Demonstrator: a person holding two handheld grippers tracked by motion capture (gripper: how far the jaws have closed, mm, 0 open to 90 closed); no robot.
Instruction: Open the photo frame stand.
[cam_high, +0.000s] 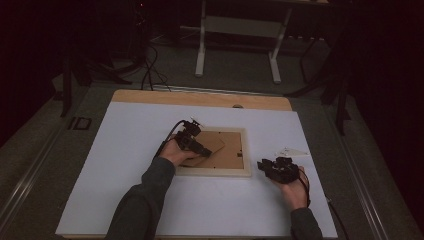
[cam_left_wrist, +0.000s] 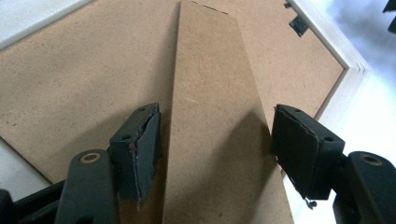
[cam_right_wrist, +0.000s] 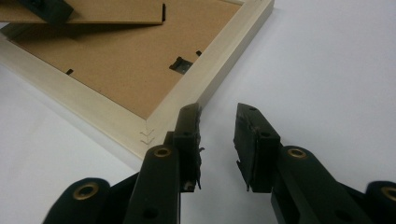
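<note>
Both sleeves are coming in from the bottom edge of the high view, one gripper in each hand. Left gripper (cam_high: 199, 147) is hovering over the back of the picture frame (cam_high: 246, 172), which is lying face down on the white sheet (cam_high: 125, 145) near the middle of the table (cam_high: 150, 96). Its jaws are standing wide either side of the cardboard stand (cam_left_wrist: 210, 116), which is sticking up at a tilt off the brown backing; the pads aren't pressing on it, so nothing's gripped. Right gripper (cam_high: 265, 165) is sitting just off the frame's right corner (cam_right_wrist: 154, 126), jaws roughly half open with only white sheet between them, holding nothing.
</note>
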